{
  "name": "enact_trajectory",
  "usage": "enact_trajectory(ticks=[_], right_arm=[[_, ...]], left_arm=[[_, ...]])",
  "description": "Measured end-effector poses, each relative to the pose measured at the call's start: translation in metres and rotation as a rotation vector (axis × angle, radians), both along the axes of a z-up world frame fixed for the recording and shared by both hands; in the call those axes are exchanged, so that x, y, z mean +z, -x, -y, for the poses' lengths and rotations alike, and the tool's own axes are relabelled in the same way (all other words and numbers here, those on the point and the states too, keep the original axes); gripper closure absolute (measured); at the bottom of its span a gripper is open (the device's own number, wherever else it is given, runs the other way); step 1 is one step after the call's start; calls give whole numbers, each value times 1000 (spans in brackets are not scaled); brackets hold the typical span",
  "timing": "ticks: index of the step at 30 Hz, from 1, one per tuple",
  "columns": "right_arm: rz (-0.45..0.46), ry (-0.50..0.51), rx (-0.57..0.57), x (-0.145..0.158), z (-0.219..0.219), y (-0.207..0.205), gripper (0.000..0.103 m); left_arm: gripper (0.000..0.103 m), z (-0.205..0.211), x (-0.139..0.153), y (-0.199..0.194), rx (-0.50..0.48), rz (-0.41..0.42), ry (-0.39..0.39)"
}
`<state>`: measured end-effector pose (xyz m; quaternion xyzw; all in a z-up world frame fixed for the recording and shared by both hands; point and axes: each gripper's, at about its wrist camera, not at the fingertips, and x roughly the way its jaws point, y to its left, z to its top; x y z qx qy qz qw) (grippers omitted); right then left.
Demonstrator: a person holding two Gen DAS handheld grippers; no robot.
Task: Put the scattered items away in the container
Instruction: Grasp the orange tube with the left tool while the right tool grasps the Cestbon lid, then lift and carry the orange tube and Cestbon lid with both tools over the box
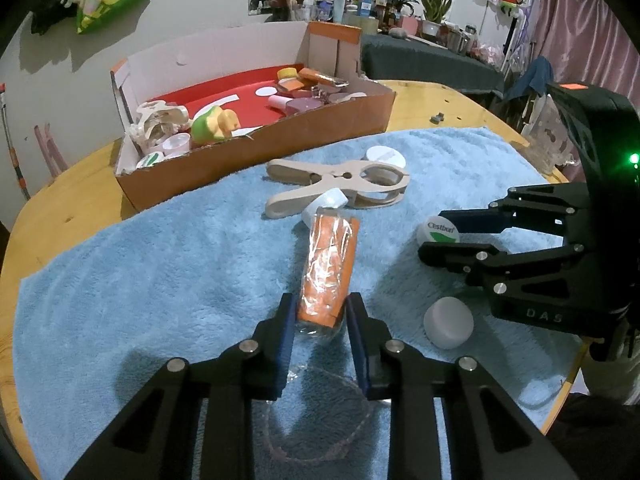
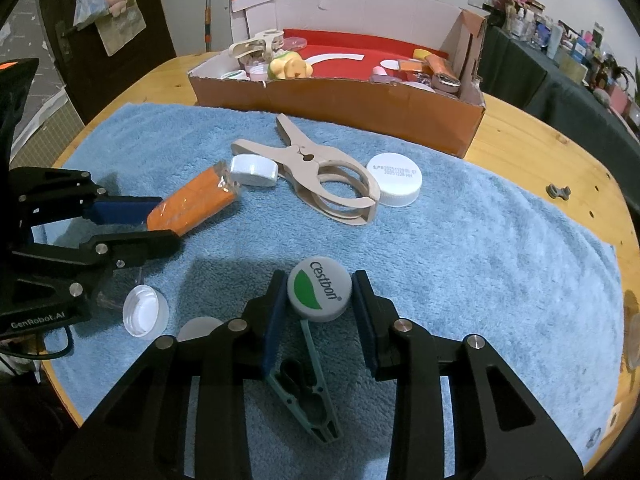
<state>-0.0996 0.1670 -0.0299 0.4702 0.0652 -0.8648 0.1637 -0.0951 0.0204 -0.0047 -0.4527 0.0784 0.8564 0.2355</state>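
Beyond both grippers' jaws, the cardboard box (image 2: 336, 104) sits at the far edge of the blue towel (image 2: 460, 248), already holding mixed items. The left gripper (image 1: 320, 312) pinches the near end of the plastic-wrapped orange packet (image 1: 330, 264), the beige clip (image 1: 340, 188) lying just past it. The right gripper (image 2: 320, 296) clamps the Cestbon cap (image 2: 319, 290) between its fingertips, a teal clip (image 2: 308, 392) under its jaws.
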Motion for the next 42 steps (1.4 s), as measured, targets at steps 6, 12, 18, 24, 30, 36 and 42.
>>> enact_trajectory(ticks=[6,12,18,24,30,36,42], right_arm=[[2,0,0,0,-1,0,72],[1,-3,2,0,-1,-1,72],[2,-1,2,-1,-1,-1,72],[3,0,1,-1,-1,-1,72],[1,0,0,-1,-2,-1,72],[-1,2,-3,-1,-2,-2,72],[-11,-1,-1,4,-1,-3,72]], left_arm=[[77,-1,-1,0,-9,9,6],[76,-4,-6,-1,-8,8,46],[63,-11,-7,3,-25,1,76],[67,-21,-12,9,-43,-3,101],[77,-21,-11,9,-49,6,84],[77,-16,-9,6,-36,4,65],[77,-14,-3,5,-31,-8,52]])
